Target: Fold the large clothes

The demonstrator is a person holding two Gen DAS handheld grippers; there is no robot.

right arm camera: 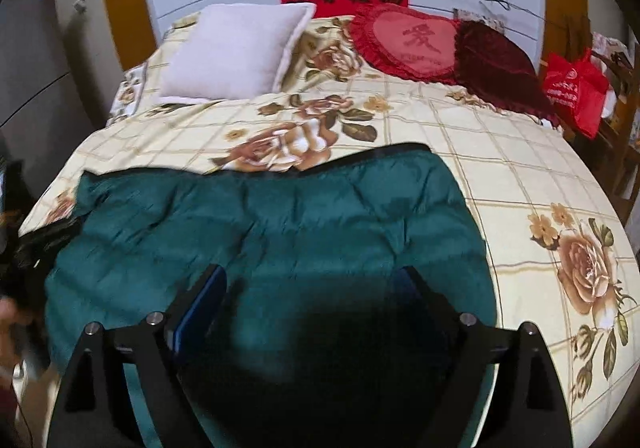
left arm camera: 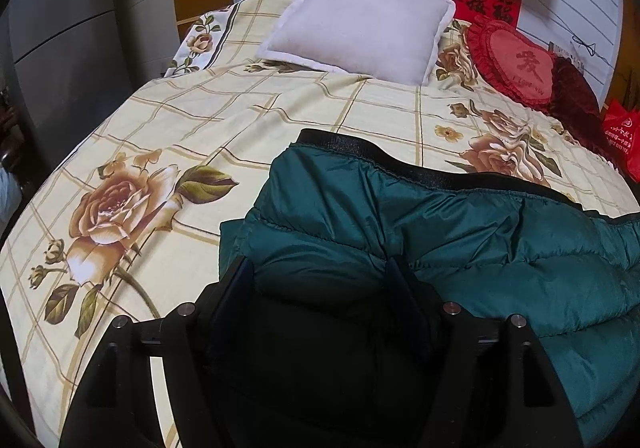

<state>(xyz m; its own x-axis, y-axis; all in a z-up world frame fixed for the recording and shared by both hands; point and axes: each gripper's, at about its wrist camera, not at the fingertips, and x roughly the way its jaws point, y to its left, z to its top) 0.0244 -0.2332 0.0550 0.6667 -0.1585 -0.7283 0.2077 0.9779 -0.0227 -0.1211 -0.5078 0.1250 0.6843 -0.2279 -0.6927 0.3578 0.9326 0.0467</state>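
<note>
A dark teal quilted down jacket (left arm camera: 460, 244) with a black elastic hem band (left arm camera: 360, 145) lies folded on the bed; it also shows in the right wrist view (right arm camera: 280, 224). My left gripper (left arm camera: 320, 268) is open over the jacket's left part, its fingers (left arm camera: 236, 288) spread with puffy fabric between them. My right gripper (right arm camera: 310, 276) is open just above the jacket's near right part, fingers (right arm camera: 204, 300) wide apart and holding nothing.
The bed has a cream floral checked cover (left arm camera: 160, 151). At its head lie a white pillow (left arm camera: 360, 27), a red heart cushion (right arm camera: 408, 43) and a dark red cushion (right arm camera: 500, 63). A red bag (right arm camera: 576, 87) hangs at right. A grey cabinet (left arm camera: 64, 47) stands left.
</note>
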